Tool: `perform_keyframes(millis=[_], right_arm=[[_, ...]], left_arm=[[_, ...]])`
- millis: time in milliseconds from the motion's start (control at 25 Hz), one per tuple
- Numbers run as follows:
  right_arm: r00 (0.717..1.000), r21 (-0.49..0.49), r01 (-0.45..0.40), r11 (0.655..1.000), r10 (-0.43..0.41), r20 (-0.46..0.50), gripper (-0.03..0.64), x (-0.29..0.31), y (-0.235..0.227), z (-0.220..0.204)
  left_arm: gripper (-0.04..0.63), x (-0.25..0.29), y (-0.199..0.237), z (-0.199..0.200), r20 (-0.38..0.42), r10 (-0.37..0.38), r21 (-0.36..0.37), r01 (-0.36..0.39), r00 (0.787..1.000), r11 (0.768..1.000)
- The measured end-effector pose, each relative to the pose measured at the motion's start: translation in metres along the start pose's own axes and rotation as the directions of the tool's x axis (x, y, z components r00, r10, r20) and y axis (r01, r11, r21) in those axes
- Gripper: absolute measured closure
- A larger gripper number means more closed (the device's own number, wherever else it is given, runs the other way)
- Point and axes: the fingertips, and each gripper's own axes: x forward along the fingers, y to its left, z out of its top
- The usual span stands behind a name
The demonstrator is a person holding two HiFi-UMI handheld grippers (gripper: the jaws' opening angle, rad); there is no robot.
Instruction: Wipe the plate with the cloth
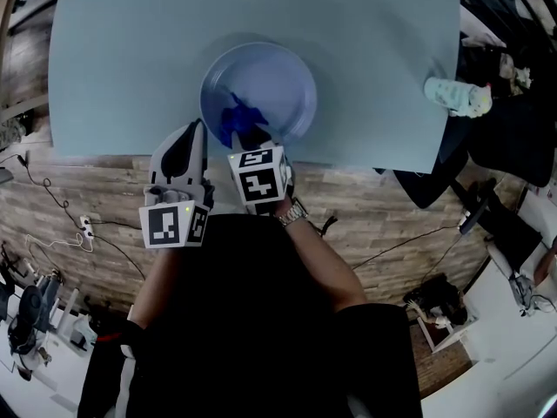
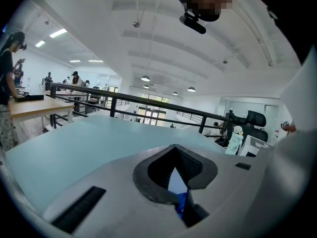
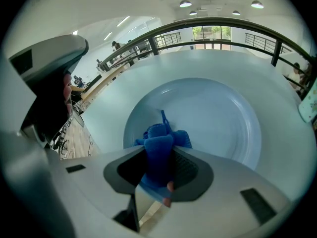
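A pale blue plate sits near the front edge of the light blue table. A bright blue cloth lies bunched on the plate's near left part. My right gripper reaches over the near rim and is shut on the cloth, pressing it into the plate. In the right gripper view the right gripper has the cloth filling its jaws. My left gripper hangs beside the plate's left near rim, just off the table edge. In its own view the left gripper is shut and holds nothing.
A small white and green bottle-like thing lies at the table's right edge, also visible as the bottle. The wooden floor with cables lies below the near table edge. A railing and people at other desks stand far off.
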Motion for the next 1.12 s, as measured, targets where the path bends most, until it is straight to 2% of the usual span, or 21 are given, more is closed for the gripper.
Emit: perform_keyframes(millis=[640, 1120], right_arm=[[0.998, 0.038, 0.065, 0.997, -0.064, -0.022, 0.499, -0.021, -0.032, -0.018], [0.993, 0.099, 0.118, 0.988, -0.117, -0.017, 0.499, -0.027, -0.068, -0.008]], left_arm=[[0.594, -0.002, -0.021, -0.002, 0.005, -0.025, 0.015, 0.025, 1.0, 1.0], [0.594, 0.023, -0.03, 0.002, -0.013, -0.072, 0.026, 0.072, 0.997, 0.997]])
